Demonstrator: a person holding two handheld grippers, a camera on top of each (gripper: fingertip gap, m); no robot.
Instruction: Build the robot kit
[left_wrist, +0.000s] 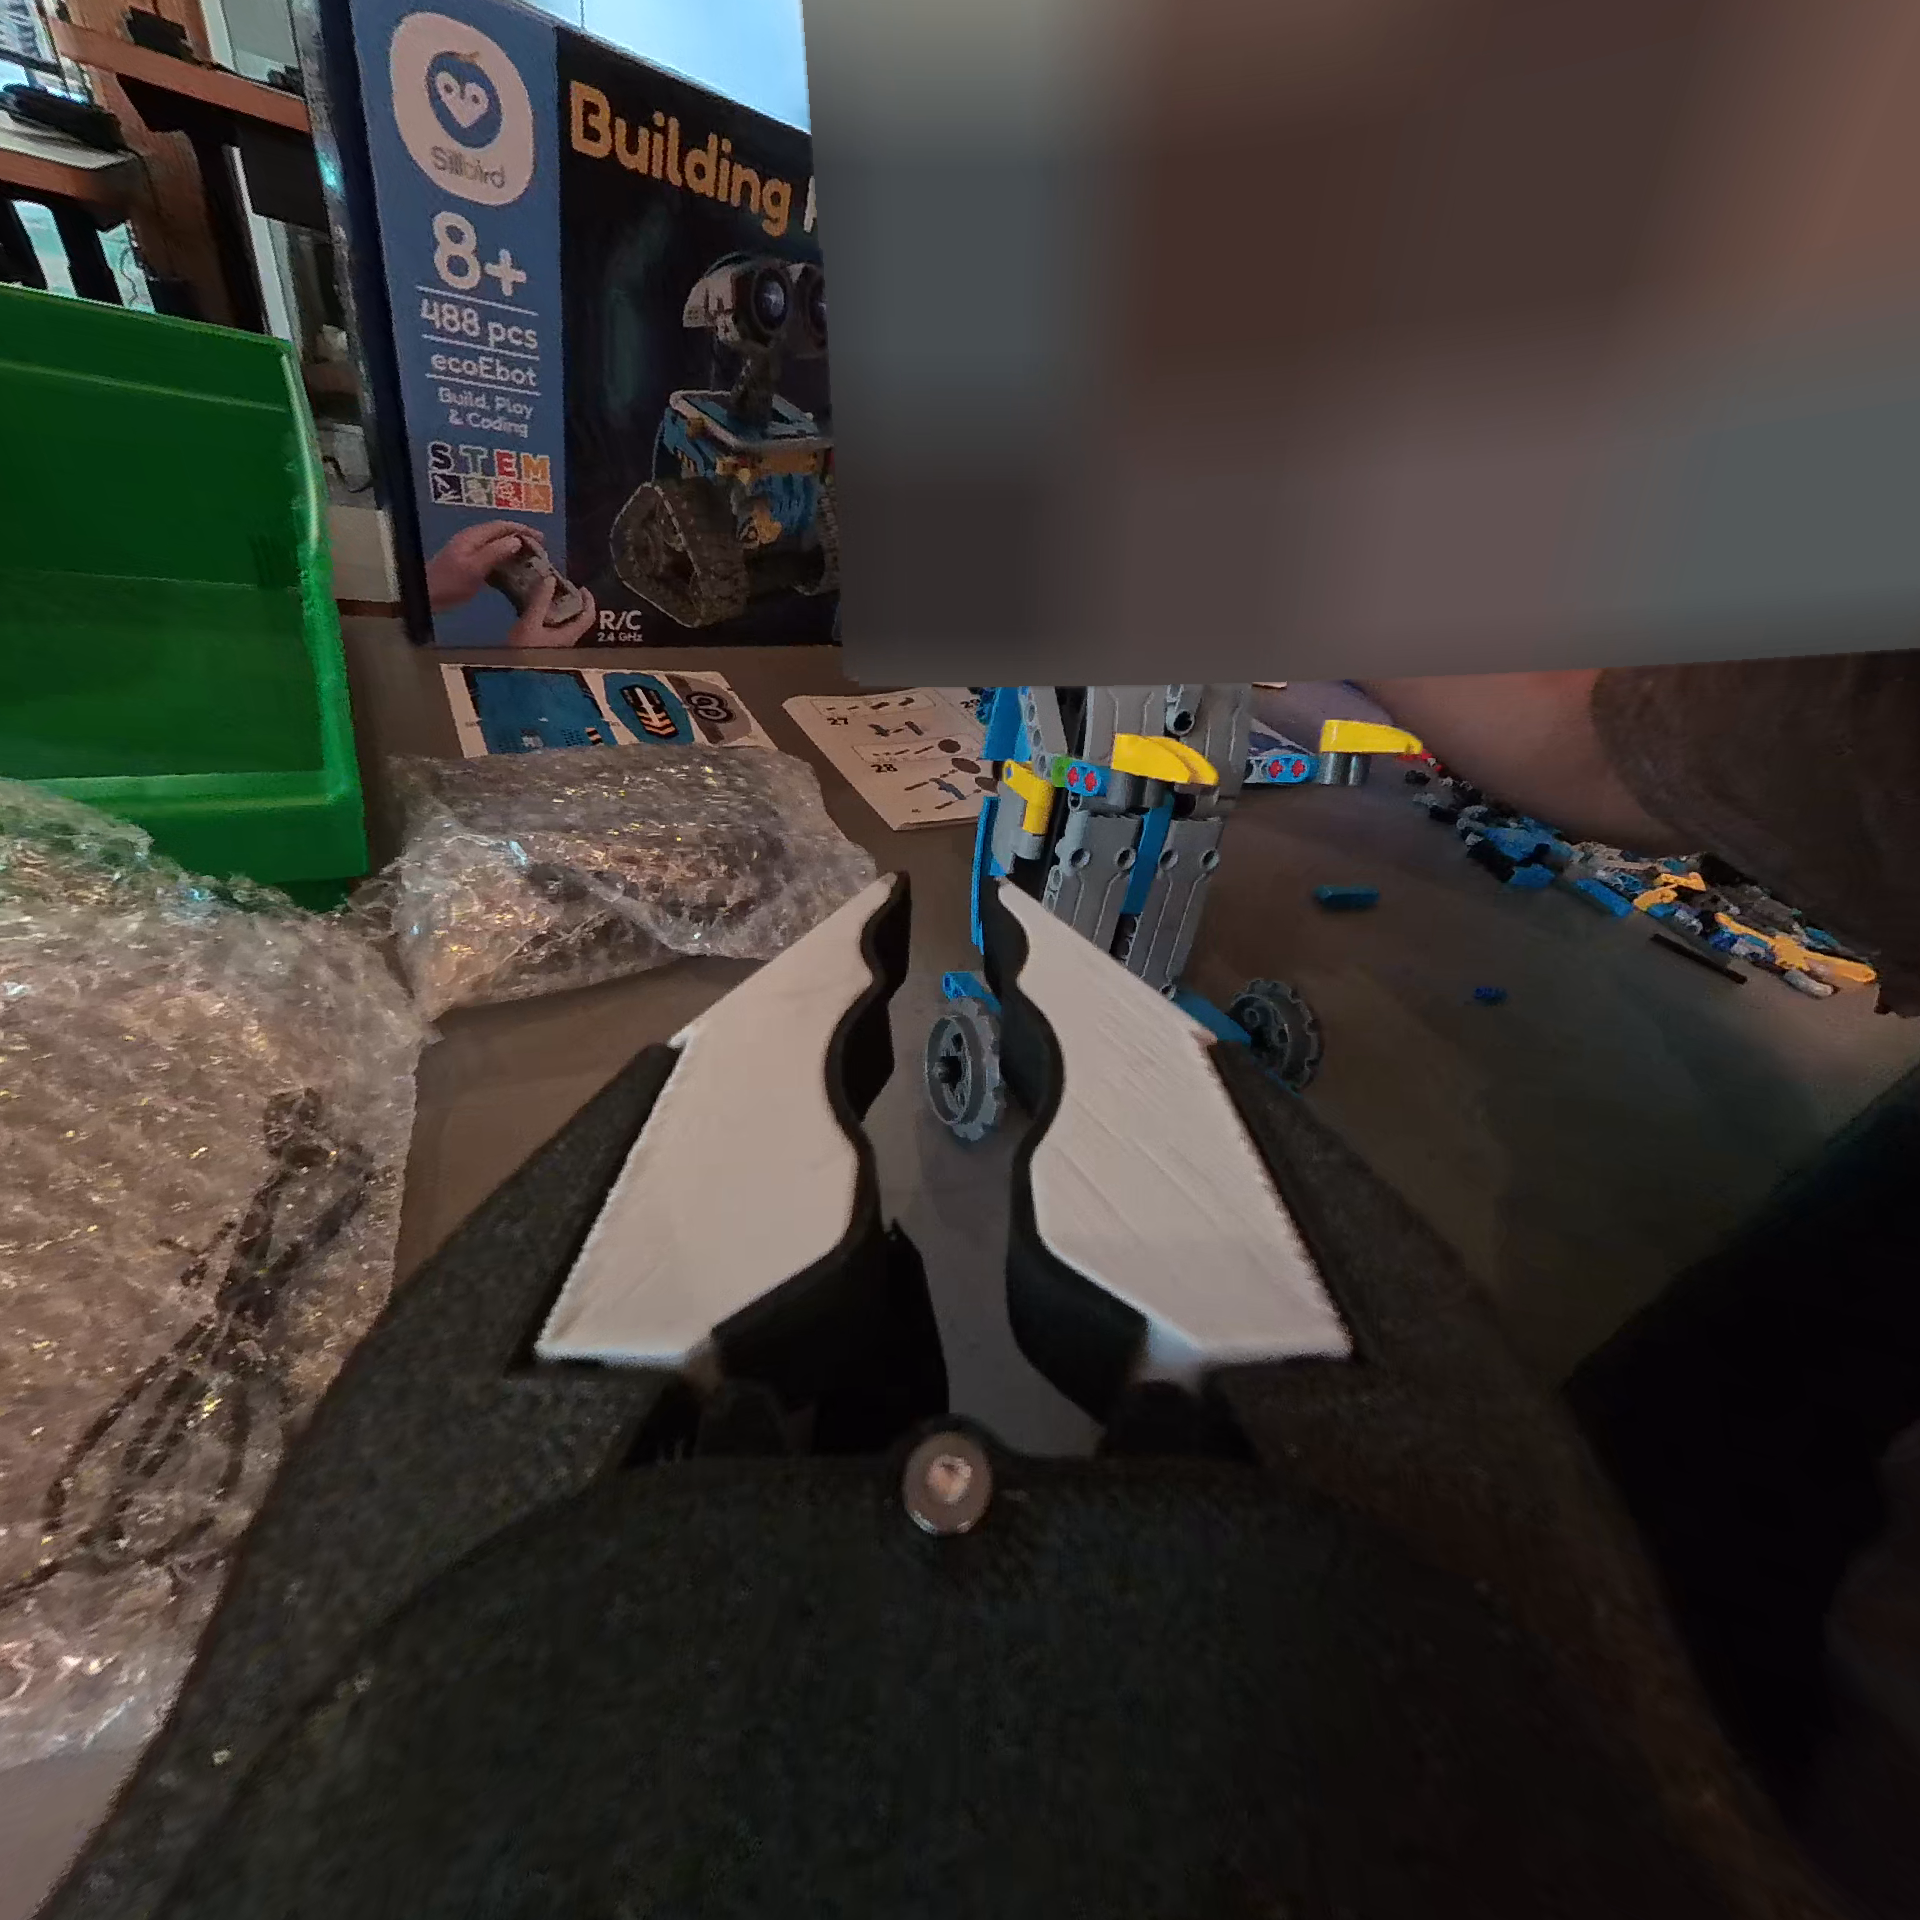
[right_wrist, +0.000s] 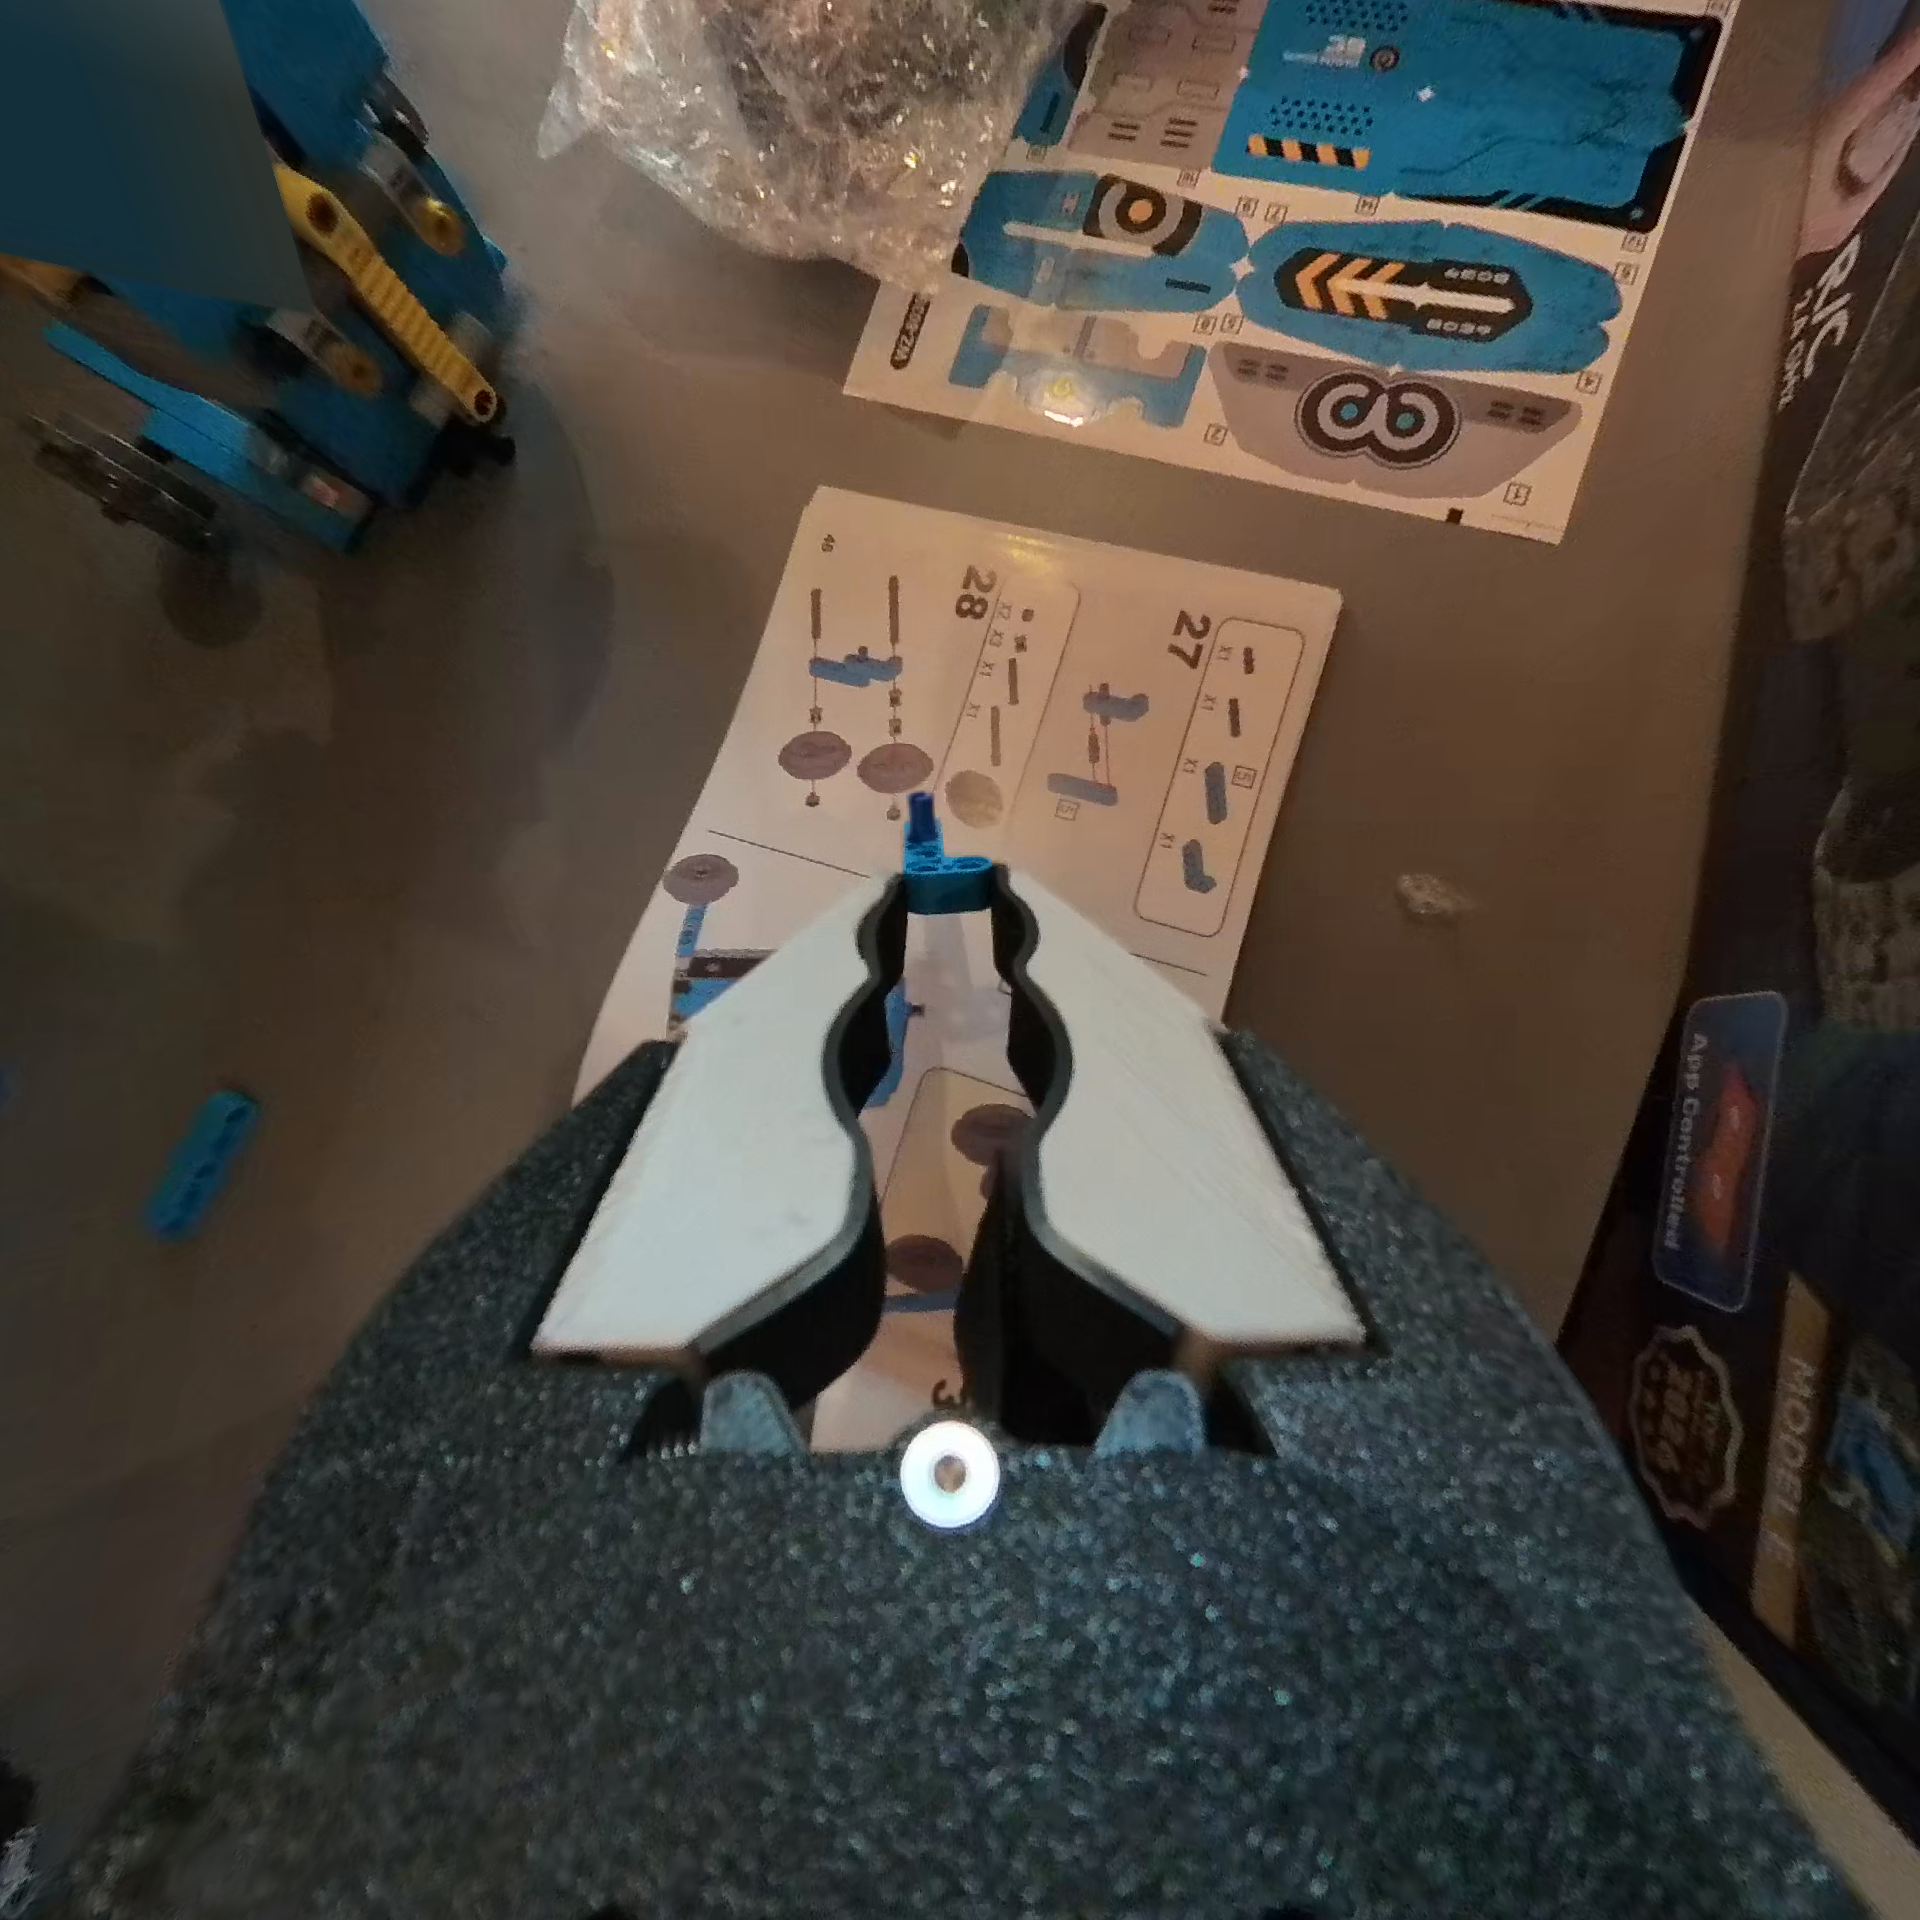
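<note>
The right gripper (right_wrist: 943, 878) pinched a blue piece (right_wrist: 940, 881) over the manual (right_wrist: 1101, 665); a weak pinch could drop it; the left gripper (left_wrist: 948, 883) was spread near the model (left_wrist: 1117, 831).

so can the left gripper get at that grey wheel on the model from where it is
Probably yes. The left gripper points straight at the grey wheel, which shows in the open gap between its fingers, low on the brick model. Nothing lies between them on the table.

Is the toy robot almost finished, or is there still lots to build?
Partly built: the model already stands on grey wheels. The right gripper pinches a small blue piece above the instruction sheet. Loose pieces still lie unused, so plenty remains.
</note>
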